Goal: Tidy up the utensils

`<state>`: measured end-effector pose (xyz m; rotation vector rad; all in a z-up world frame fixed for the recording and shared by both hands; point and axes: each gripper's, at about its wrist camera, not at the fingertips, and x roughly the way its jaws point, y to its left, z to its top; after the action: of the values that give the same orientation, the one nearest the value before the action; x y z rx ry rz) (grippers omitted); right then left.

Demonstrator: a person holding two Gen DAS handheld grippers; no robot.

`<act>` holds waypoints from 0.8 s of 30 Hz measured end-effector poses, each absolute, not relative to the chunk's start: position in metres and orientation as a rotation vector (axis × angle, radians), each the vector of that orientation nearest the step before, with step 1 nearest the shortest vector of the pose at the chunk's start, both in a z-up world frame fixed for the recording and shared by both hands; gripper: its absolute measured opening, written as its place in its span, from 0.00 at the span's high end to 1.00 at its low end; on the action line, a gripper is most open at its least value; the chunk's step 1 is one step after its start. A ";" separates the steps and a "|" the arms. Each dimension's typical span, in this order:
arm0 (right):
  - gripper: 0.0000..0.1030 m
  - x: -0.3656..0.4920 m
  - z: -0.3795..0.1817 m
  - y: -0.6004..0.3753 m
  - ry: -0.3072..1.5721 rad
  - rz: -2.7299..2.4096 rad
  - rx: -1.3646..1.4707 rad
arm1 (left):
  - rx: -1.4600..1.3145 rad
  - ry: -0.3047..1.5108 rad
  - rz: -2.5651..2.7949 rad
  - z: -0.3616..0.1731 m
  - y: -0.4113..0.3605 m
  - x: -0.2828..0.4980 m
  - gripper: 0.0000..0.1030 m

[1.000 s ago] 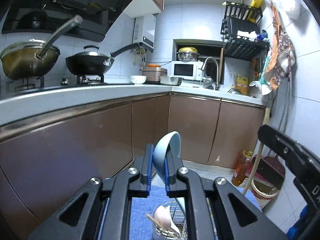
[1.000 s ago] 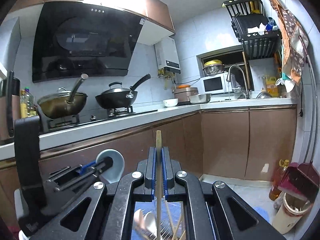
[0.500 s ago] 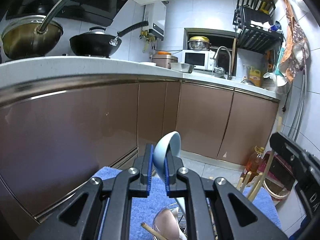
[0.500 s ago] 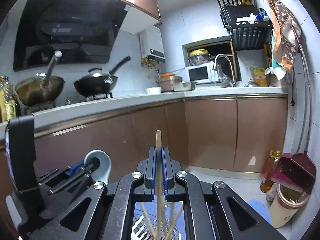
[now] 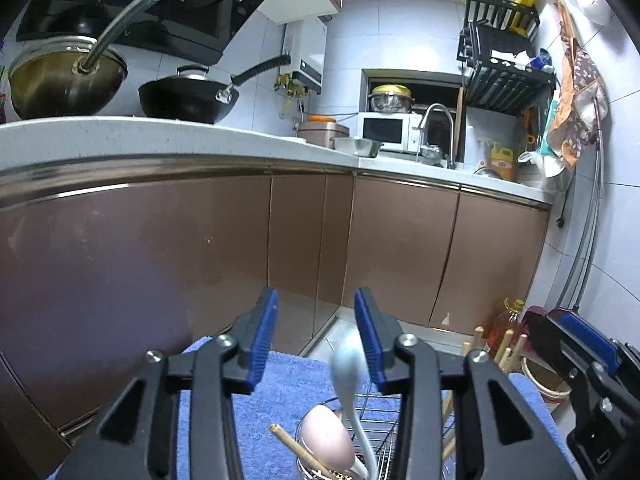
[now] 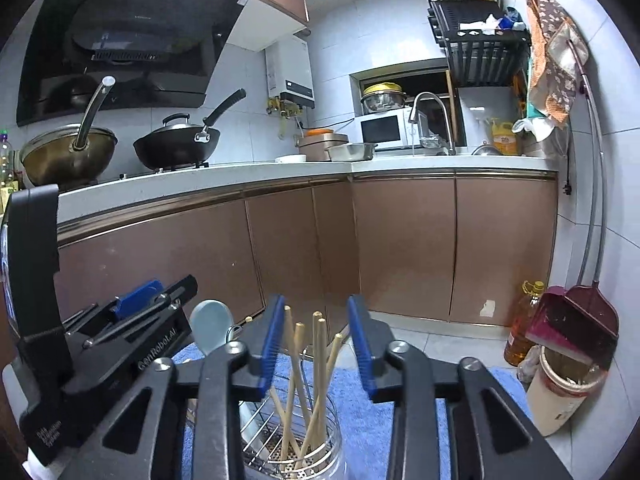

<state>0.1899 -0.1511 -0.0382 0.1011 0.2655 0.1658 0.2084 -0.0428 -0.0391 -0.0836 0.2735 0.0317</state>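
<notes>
A: Left hand-held gripper [image 5: 316, 336] is opening, its pads clear of the blue spoon [image 5: 347, 372], blurred, probably dropping into the holder [image 5: 316, 428].
B: Right hand-held gripper [image 6: 316, 344] is opening too, chopsticks [image 6: 318, 380] standing loose in their cup [image 6: 332, 448].

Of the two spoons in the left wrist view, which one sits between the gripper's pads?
The pale blue spoon, its bowl up between the opening, non-pressing pads of the left gripper; the pink spoon sits lower in the holder.
</notes>
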 end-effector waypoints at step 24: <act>0.00 0.051 0.010 -0.163 0.213 -0.001 0.012 | 0.031 0.262 0.118 0.016 -0.019 0.068 0.31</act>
<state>0.0511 -0.1626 0.0099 0.0119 0.2134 -0.0005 0.0682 -0.0185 0.0163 0.0312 0.2618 0.1181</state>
